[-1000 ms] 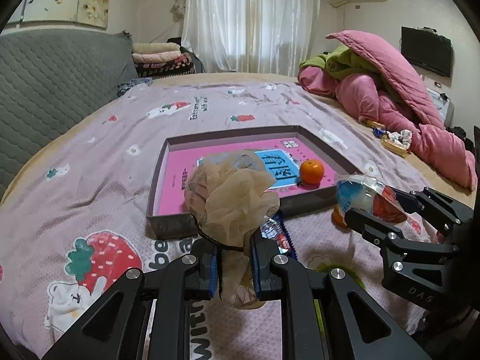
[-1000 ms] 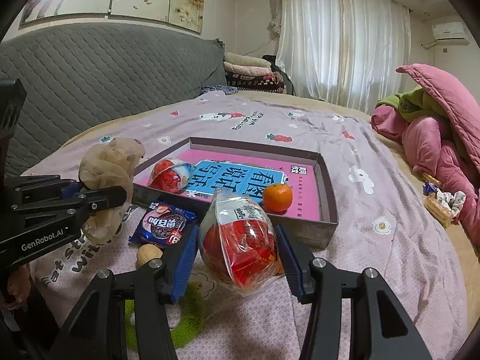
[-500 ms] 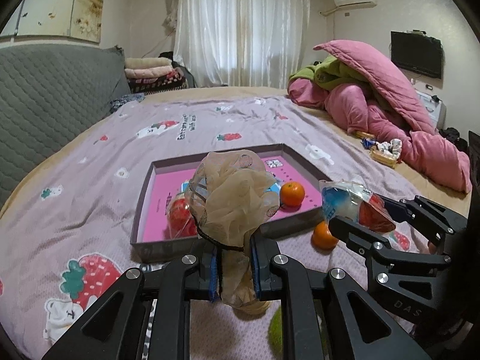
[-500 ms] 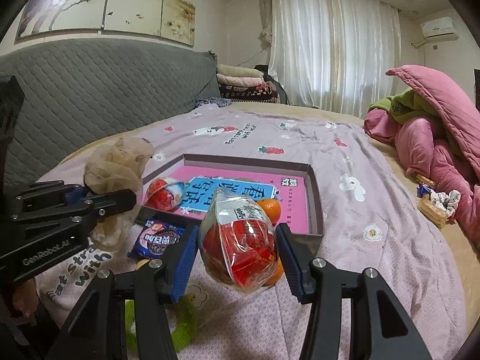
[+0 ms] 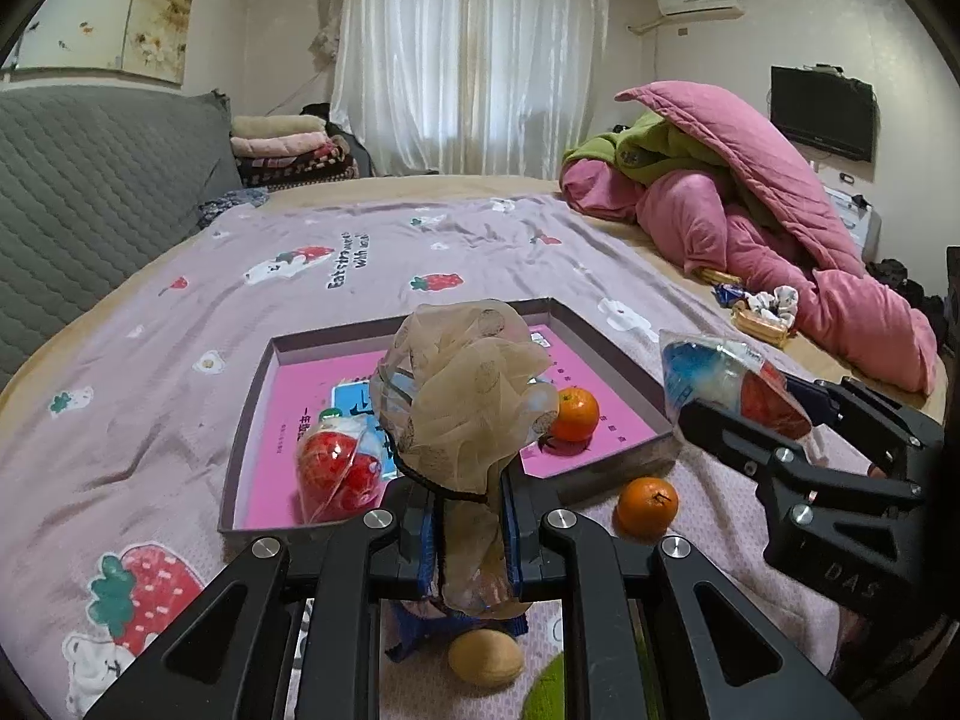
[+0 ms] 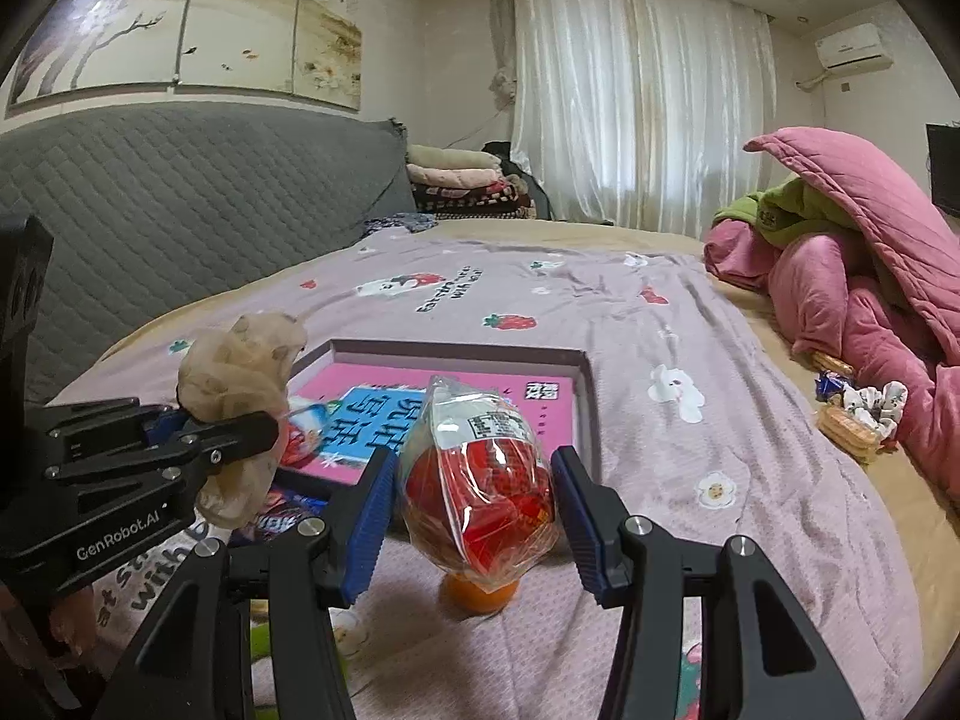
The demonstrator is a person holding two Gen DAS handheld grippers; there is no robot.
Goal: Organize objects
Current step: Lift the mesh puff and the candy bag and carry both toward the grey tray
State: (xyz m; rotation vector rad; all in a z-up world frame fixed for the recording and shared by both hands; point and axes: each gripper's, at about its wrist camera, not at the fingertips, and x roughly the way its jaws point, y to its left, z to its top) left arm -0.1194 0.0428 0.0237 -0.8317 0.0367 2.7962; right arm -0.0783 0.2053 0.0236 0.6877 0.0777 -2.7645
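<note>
My left gripper (image 5: 468,534) is shut on a beige mesh scrunchie (image 5: 462,396), held above the near edge of a shallow box with a pink lining (image 5: 288,396). My right gripper (image 6: 474,498) is shut on a clear bag of red snacks (image 6: 480,480), also seen in the left wrist view (image 5: 729,384). The box (image 6: 585,396) holds another red snack bag (image 5: 336,468) and an orange (image 5: 575,414). A second orange (image 5: 648,505) lies on the sheet in front of the box, below the bag (image 6: 480,594).
A blue snack packet (image 6: 288,510), a brown nut-like ball (image 5: 486,657) and something green (image 5: 546,690) lie on the sheet near me. A pink quilt heap (image 5: 750,222) and a small basket (image 5: 759,315) sit right. A grey headboard (image 6: 180,192) stands left.
Both grippers have risen and pulled back from the box with their loads. The box's contents and the orange in front of it have come into clearer view.
</note>
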